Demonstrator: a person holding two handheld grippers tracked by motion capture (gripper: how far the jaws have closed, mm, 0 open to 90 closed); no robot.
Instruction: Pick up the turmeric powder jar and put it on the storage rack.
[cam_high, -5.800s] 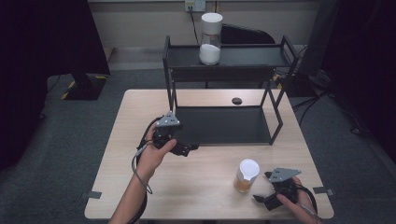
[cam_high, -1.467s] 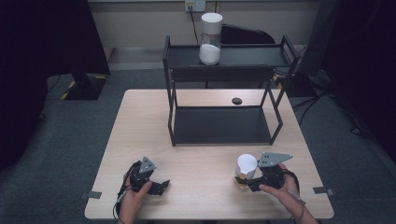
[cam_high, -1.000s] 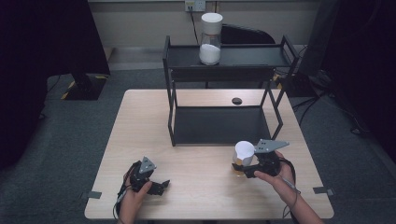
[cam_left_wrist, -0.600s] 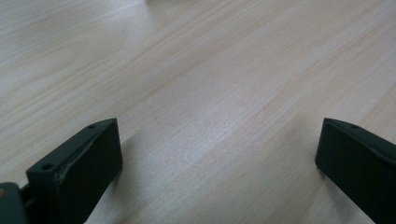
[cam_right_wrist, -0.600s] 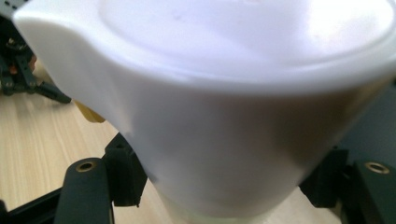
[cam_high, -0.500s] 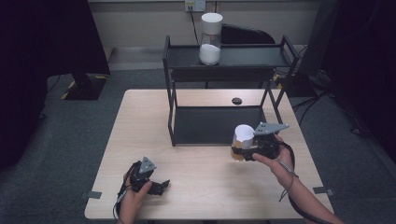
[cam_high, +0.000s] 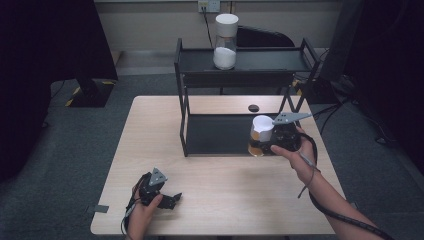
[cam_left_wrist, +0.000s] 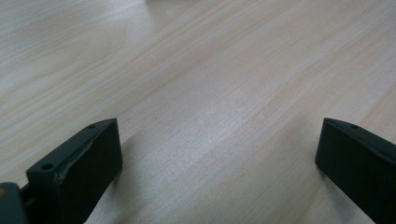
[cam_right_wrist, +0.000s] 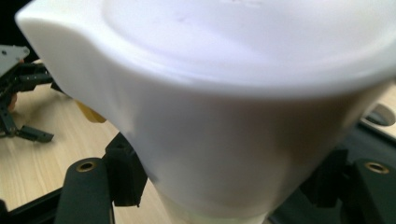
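One jar (cam_high: 261, 136) clamped in right claw (cam_high: 270, 142).

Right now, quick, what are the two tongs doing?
Left tongs: open, holding nothing, resting low over the bare table.
Right tongs: shut on the white-lidded jar, held at the front of the black shelf.

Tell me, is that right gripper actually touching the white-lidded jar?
Touching. In the right gripper view, the right gripper has its black jaws pressed against both sides of the white-lidded jar, with no gap.
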